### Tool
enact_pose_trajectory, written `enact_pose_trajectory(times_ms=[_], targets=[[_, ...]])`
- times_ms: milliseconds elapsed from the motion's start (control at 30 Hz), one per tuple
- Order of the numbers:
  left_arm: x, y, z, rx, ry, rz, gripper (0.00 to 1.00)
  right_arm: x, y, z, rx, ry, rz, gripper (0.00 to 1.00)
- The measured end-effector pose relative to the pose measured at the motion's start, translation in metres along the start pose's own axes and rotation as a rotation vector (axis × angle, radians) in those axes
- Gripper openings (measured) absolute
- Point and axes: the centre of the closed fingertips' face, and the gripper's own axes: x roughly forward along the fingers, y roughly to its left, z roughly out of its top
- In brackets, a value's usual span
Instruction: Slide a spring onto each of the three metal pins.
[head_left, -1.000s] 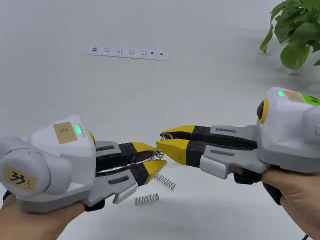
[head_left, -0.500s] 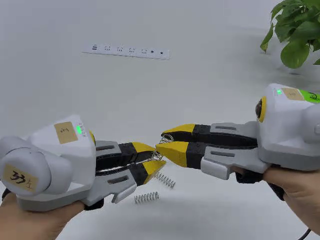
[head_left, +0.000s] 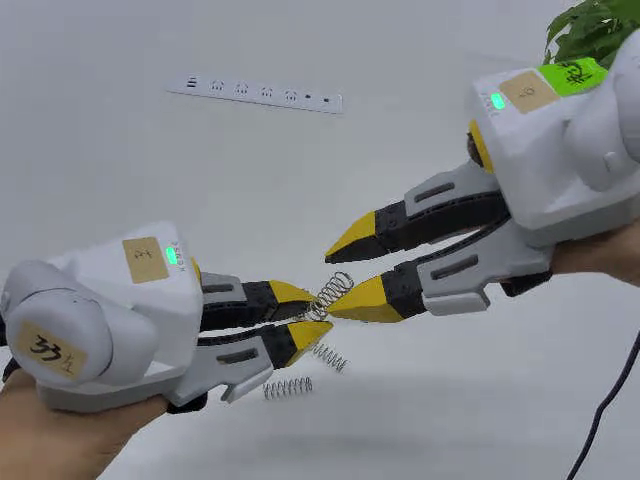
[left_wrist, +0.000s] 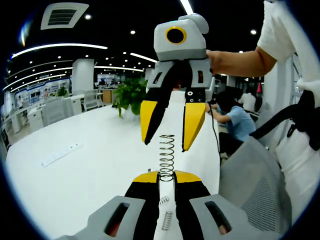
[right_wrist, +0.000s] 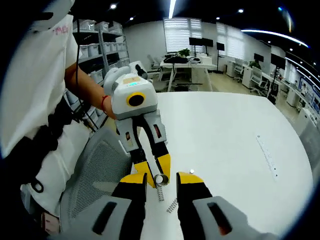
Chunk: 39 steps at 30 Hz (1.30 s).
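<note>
The white bench (head_left: 120, 170) takes up most of what there is to see, bare across its middle. A grey mesh chair (left_wrist: 255, 185) stands at its edge by the person holding the tools, and a potted plant (head_left: 590, 30) sits at the far right corner. A white power strip (head_left: 255, 93) lies along the far side, well away from the work. A dark cable (head_left: 600, 420) hangs down at the near right.

Both tools are held up off the bench and meet nose to nose. The left tongs (head_left: 318, 311) come in low from the left with their yellow tips pinched together on the near end of a spring (left_wrist: 166, 157). The spring sticks straight out from those tips. Whether a pin runs inside the coil, I cannot tell.

The right tongs (right_wrist: 162, 177) come down from the upper right with their tips held apart. The free end of the spring reaches into the gap between them. From the head view the lower tip is just beside the coil, and I cannot say if it touches.

Under the two noses lie two loose springs (head_left: 327, 357) on the bench, near each other and apart from both tools.
</note>
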Motion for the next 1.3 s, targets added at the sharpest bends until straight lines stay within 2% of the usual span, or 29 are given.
enact_pose_trajectory(times_ms=[100,200,367,467,767,1067,1167,1300], targets=[[-0.001,0.001,-0.002,0.008,0.005,0.001,0.1,0.006,0.004,-0.004,-0.072,0.084,0.057,0.21],[-0.001,0.001,-0.003,0.014,0.006,0.0,0.1,0.01,0.003,-0.006,-0.119,0.132,0.079,0.18],[-0.003,0.003,-0.005,0.011,0.0,0.003,0.1,0.013,0.0,-0.008,-0.145,0.175,0.105,0.16],[-0.004,0.004,-0.005,0.006,-0.008,0.006,0.1,0.013,-0.001,-0.008,-0.161,0.187,0.118,0.12],[-0.008,0.007,-0.007,0.009,-0.017,0.015,0.1,0.018,-0.003,-0.007,-0.166,0.219,0.131,0.12],[-0.013,0.011,-0.011,-0.019,-0.034,0.036,0.14,0.023,-0.003,-0.004,-0.166,0.236,0.139,0.12],[-0.017,0.014,-0.015,-0.028,-0.029,0.054,0.19,0.026,-0.004,-0.001,-0.167,0.24,0.139,0.12],[-0.027,0.021,-0.025,-0.055,-0.026,0.08,0.2,0.028,-0.01,0.002,-0.166,0.243,0.131,0.12]])
